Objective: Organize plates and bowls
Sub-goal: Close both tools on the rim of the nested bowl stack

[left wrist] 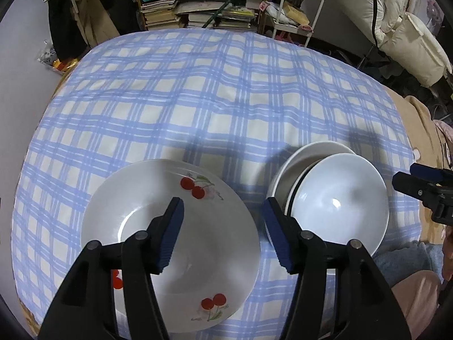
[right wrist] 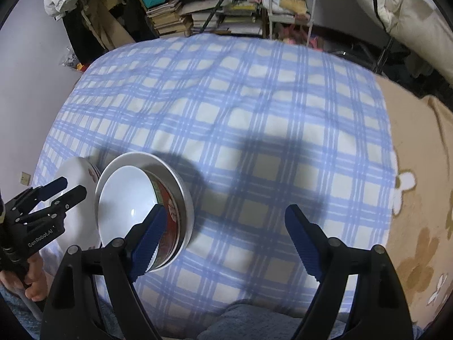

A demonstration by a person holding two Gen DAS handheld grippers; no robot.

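A white cherry-print plate [left wrist: 147, 187] lies on the blue checked cloth [left wrist: 226, 99], with another cherry plate showing under its near left edge. My left gripper [left wrist: 223, 206] hangs open above the plate's right rim, its pads touching nothing. To the right a white bowl [left wrist: 339, 206] sits tilted inside a larger white bowl [left wrist: 305, 155]. In the right wrist view that stack shows a white bowl [right wrist: 127, 201], a red patterned bowl [right wrist: 170, 212] and an outer white bowl [right wrist: 136, 160]. My right gripper [right wrist: 226, 212] stands wide open just right of the stack, over bare cloth, holding nothing.
A cluttered bookshelf [left wrist: 198, 8] and a white wire cart [left wrist: 300, 8] stand beyond the table's far edge. A beige flowered blanket [right wrist: 419, 198] borders the cloth on the right. A person's hand [right wrist: 31, 283] holds the left gripper [right wrist: 74, 187], and a knee [right wrist: 249, 317] is at the near edge.
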